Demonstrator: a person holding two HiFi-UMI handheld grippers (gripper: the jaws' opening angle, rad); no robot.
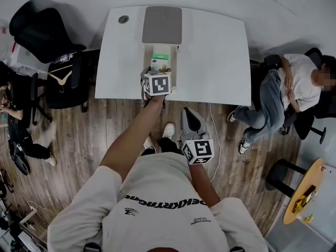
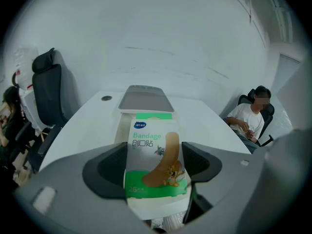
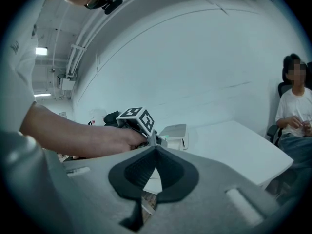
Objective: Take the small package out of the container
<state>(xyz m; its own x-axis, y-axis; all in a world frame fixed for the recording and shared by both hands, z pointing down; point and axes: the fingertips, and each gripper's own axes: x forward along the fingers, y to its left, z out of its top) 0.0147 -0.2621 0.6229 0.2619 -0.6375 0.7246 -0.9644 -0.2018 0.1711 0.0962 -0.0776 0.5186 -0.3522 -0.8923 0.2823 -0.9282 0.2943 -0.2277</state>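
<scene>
The small package (image 2: 153,160) is a white and green bandage box with a cartoon plaster on it. My left gripper (image 2: 155,168) is shut on its sides and holds it above the near end of the open white container (image 2: 121,128). The container's grey lid (image 2: 145,99) lies open behind it. In the head view the package (image 1: 159,62) shows just past the left gripper (image 1: 157,71) at the white table's (image 1: 215,51) front edge. My right gripper (image 3: 155,151) is shut on nothing. It hangs low over the floor (image 1: 190,115), short of the table.
A seated person (image 1: 286,91) is to the right of the table, with black office chairs (image 1: 58,72) and another person on the left. A round wooden table (image 1: 307,190) stands at the lower right. A cable grommet (image 1: 123,19) sits in the table's far left corner.
</scene>
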